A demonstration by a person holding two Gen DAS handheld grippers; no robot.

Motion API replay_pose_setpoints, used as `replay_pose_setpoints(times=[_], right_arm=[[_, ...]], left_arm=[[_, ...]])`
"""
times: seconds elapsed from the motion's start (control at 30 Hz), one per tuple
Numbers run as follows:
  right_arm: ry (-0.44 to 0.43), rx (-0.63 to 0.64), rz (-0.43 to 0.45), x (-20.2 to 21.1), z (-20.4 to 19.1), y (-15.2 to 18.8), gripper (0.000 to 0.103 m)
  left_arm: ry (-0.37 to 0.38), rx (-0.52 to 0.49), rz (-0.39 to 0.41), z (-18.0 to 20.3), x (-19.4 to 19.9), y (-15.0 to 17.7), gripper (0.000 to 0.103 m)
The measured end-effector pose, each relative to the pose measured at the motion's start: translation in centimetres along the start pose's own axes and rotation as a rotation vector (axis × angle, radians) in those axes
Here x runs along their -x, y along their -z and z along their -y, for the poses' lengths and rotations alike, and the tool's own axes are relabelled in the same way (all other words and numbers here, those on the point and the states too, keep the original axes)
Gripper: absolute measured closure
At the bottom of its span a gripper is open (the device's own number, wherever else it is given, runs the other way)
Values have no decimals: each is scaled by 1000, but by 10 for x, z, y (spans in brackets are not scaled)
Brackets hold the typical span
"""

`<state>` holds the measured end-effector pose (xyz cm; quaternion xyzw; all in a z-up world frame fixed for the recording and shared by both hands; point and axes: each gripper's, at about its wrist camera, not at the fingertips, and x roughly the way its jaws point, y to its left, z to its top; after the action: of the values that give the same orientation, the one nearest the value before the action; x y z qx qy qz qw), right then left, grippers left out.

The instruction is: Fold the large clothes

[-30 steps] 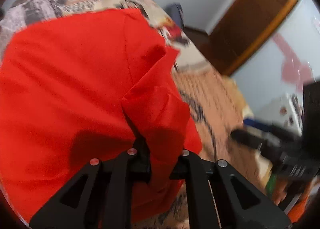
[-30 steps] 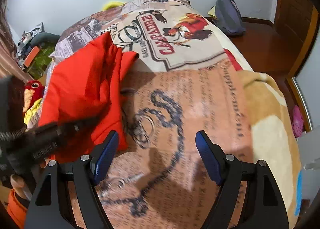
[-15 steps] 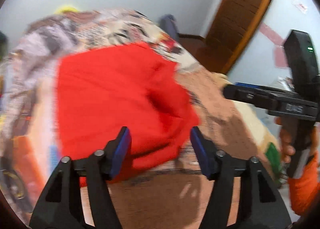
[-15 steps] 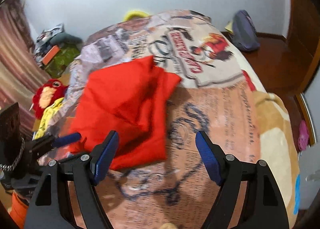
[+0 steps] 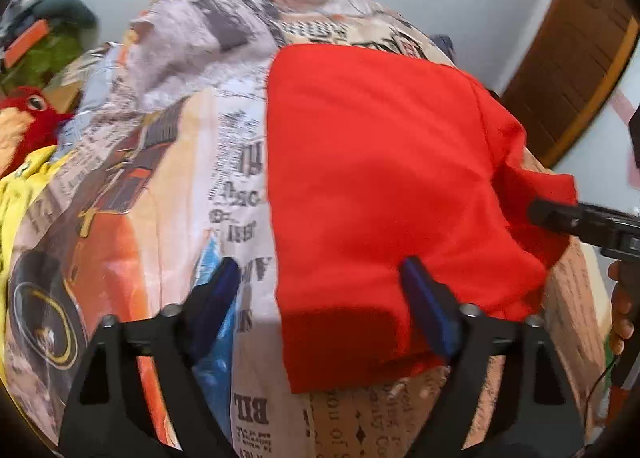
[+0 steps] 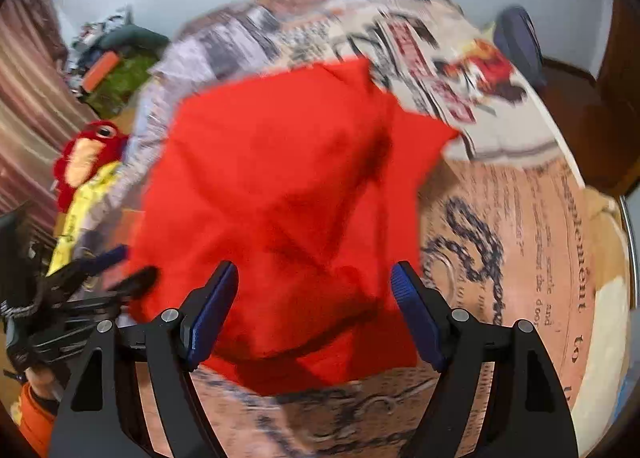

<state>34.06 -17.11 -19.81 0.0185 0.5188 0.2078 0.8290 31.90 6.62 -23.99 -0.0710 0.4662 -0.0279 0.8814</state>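
Left wrist view: both claws (image 5: 320, 290) (image 6: 315, 292) agape over red garment (image 5: 384, 186) on "BILL"-lettered newsprint bedspread (image 5: 248, 410).

The bedspread (image 5: 240, 186) carries newspaper-style print, with only "BILL" and "Supplement" readable; the rest is blurred.

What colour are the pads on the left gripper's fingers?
Dark blue pads on black fingers, clearest in the left wrist view.

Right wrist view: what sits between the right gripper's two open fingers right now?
The red garment, lying folded on the printed bedspread; the right gripper frames its near part, holding nothing.
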Motion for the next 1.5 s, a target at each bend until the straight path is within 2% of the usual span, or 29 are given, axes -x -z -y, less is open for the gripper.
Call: replay_pose_setpoints(times=[0.1, 0.27, 0.3, 0.33, 0.37, 0.4, 0.5, 0.57, 0.67, 0.8, 0.97, 1.07, 1.27, 1.4, 1.5], right_arm=[[69, -63, -36, -6, 34, 4, 27], [27, -195, -60, 3, 82, 30, 26], [37, -208, -67, 7, 86, 37, 26], [88, -213, -86, 8, 88, 43, 26], [151, -204, -103, 11, 88, 48, 26], [168, -189, -103, 13, 87, 50, 26], [140, -166, -65, 34, 82, 56, 26], [133, -145, -20, 51, 75, 55, 24], [119, -103, 44, 74, 61, 49, 24], [78, -51, 107, 89, 36, 34, 24], [30, -18, 136, 79, 16, 17, 24], [-14, -28, 130, 61, 12, 5, 24], [-101, -84, 65, 18, 13, -9, 24], [-153, -154, 20, -12, 28, -16, 24], [-184, -215, -31, -34, 45, -20, 24]], left_arm=[[51, 36, -11, -5, 0, 7, 17], [119, 66, -38, -8, 4, 19, 16], [123, 62, -48, -8, 5, 21, 14], [118, 54, -56, -7, 5, 23, 14], [110, 38, -64, -6, 6, 25, 14], [93, 7, -73, -3, 8, 27, 14], [-1, -92, -69, 4, 16, 34, 14], [-33, -118, -53, 3, 23, 37, 14], [-36, -87, -28, -8, 37, 32, 14], [-27, 4, 33, -32, 57, 13, 14], [3, 71, 78, -53, 65, -16, 14], [43, 101, 68, -59, 55, -30, 14], [187, 177, -28, -61, 6, -45, 14], [294, 235, -97, -61, -30, -49, 14], [413, 297, -123, -66, -50, -54, 14]])
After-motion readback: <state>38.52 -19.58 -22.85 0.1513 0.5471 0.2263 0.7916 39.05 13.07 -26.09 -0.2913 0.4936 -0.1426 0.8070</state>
